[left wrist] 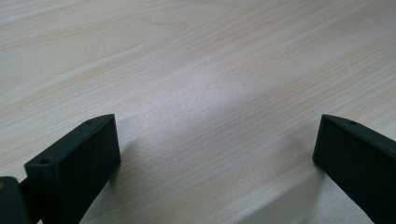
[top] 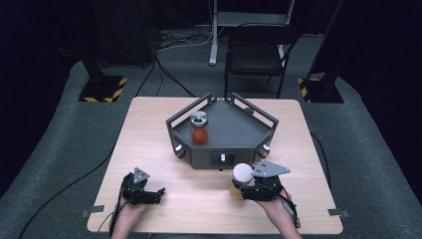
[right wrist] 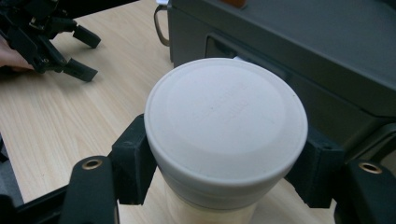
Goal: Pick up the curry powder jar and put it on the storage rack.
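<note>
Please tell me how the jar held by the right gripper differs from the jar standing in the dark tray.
The held jar has a plain white lid; the tray jar has a silvery metal lid. The held jar's contents look pale tan; the tray jar's look red. The held jar is clamped between the right gripper fingers on the table, in front of the tray; the tray jar stands free inside. Both are upright and capped.
</note>
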`<action>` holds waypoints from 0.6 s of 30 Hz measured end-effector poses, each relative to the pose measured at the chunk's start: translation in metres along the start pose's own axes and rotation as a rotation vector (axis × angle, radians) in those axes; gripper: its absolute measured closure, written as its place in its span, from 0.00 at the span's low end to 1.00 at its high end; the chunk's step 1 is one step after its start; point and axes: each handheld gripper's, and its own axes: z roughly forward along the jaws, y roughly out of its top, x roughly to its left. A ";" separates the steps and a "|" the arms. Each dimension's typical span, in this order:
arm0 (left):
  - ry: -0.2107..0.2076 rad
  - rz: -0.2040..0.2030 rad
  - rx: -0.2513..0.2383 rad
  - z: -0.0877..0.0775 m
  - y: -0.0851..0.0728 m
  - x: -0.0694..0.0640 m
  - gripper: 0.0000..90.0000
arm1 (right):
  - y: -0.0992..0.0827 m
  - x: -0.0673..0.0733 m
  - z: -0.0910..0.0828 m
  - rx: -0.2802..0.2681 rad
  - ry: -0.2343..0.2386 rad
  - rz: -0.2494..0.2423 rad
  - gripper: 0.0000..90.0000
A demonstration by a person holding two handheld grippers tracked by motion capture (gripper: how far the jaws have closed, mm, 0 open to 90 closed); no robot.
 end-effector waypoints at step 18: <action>-0.001 0.003 0.001 0.000 0.001 0.000 0.00 | 0.024 -0.005 -0.025 -0.062 -0.053 -0.027 0.36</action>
